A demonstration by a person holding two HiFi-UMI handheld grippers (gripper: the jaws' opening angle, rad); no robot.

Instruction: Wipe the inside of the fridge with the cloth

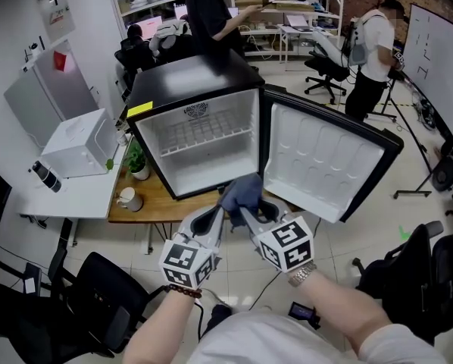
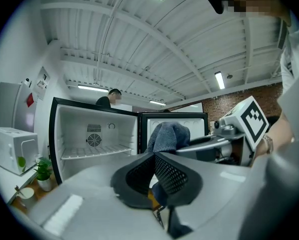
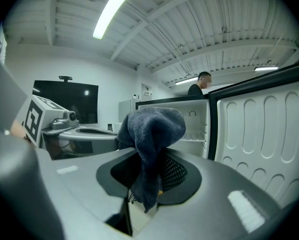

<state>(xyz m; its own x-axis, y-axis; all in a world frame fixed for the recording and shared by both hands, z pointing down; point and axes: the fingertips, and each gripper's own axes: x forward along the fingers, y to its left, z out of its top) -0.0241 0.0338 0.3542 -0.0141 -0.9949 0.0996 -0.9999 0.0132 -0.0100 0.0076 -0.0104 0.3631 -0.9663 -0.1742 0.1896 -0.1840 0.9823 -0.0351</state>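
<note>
Right gripper (image 3: 152,160) clamps the cloth (image 3: 152,126); left gripper (image 2: 153,156) is shut tight, empty. Only the head view shows the fridge's (image 1: 189,82) black top.

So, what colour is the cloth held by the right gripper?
The cloth is dark blue-grey, clearest in the right gripper view.

Cloth (image 1: 242,192): dark blue-grey terry, bunched, pinched between the jaws of the right gripper (image 3: 148,176), just in front of the fridge (image 1: 211,165). Fridge: small, black, white-lined, one wire shelf (image 1: 205,135), door (image 1: 317,161) swung wide open.
</note>
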